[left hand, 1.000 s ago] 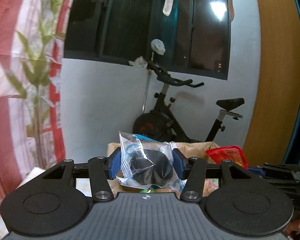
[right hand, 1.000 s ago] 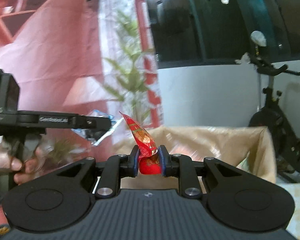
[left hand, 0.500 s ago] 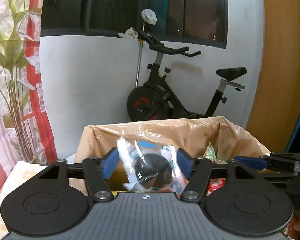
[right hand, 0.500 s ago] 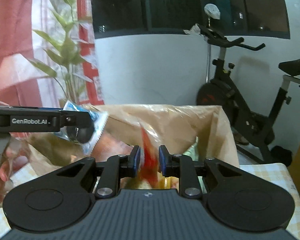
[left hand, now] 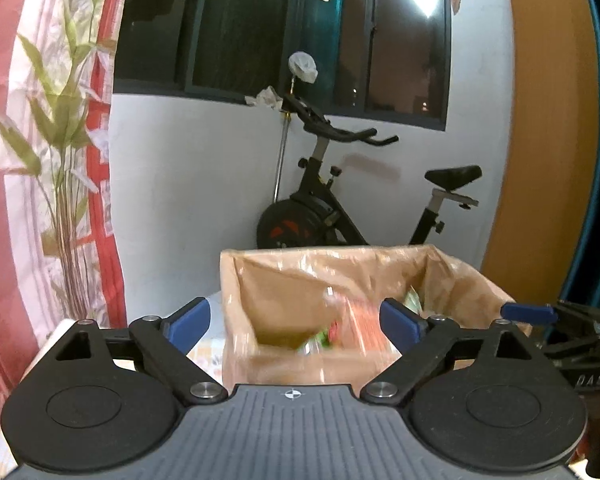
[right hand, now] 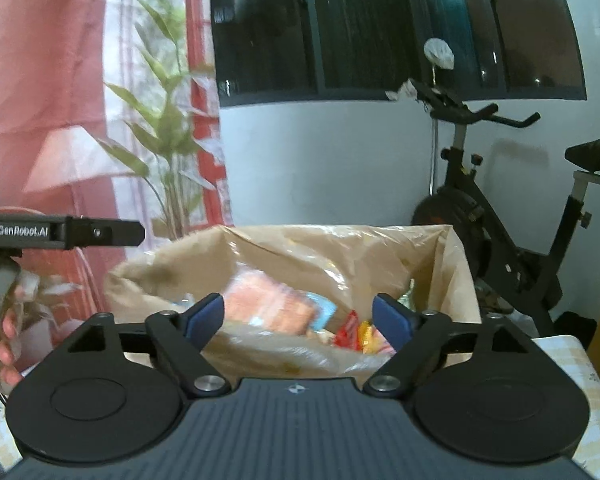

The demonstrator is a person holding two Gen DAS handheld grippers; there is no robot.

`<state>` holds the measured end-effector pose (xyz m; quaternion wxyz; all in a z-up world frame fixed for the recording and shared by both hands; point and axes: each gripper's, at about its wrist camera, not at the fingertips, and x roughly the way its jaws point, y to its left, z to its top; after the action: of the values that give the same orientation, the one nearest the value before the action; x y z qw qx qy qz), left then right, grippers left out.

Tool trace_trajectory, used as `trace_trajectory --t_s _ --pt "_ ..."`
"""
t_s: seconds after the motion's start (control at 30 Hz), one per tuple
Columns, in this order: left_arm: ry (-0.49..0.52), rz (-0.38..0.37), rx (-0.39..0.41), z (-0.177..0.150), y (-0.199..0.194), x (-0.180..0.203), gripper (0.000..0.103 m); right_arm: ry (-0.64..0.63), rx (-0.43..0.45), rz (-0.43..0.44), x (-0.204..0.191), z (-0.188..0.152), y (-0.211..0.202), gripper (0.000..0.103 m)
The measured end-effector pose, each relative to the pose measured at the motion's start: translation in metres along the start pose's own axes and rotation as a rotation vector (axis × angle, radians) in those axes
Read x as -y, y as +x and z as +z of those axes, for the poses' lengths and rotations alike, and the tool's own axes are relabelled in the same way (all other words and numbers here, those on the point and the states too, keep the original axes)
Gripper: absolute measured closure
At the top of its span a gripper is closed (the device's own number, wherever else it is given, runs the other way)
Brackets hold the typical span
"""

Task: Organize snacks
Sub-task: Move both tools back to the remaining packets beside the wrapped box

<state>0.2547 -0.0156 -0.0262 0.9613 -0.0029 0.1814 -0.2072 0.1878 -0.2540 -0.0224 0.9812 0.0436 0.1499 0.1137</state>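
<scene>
left gripper (left hand: pixel 296 318): jaws wide apart and opening, blue pads clear of everything, nothing gripped. poised just above the near rim of the box (left hand: pixel 452 268). seen from the right wrist as a black bar at far left (right hand: pixel 100 233), with a hand (right hand: pixel 8 344) below it on the grip.

right gripper (right hand: pixel 298 318): jaws wide apart and opening, nothing between the pads, nothing gripped. poised over the near edge of the same box (right hand: pixel 460 264). seen from the left wrist at far right (left hand: pixel 528 313), one blue pad showing.

box: cardboard, open at the top, lined with clear plastic film, set on a checked cloth (right hand: pixel 572 360). placed directly ahead of both grippers.

snacks (right hand: pixel 272 306): inside the box, below the open jaws. orange-pink packet at centre, blurred. red and yellow packets (right hand: pixel 354 334) just right of it, near the right pad. from the left wrist, same contents (left hand: pixel 340 328) blurred; green, red and orange patches only, individual packets not separable.

background: exercise bike (left hand: pixel 340 208) beyond the box, against a white wall under a dark window. curtain (left hand: pixel 40 140) with leaf print at left. wood panel (left hand: pixel 540 160) at right.
</scene>
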Motion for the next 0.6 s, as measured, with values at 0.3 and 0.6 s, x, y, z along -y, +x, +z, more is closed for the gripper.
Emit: trace_trajectory --t_s 0.3,0.6 --pt "-0.135 -0.053 -0.129 -0.065 -0.021 -0.008 0.010 -0.009 0.022 -0.003 -0.009 -0.036 -0.040 0.010" --pt "-0.178 0.075 -0.236 -0.102 -0.009 -0.017 0.010 0.006 -0.109 -0.022 -0.003 -0.075 -0.047 0.010"
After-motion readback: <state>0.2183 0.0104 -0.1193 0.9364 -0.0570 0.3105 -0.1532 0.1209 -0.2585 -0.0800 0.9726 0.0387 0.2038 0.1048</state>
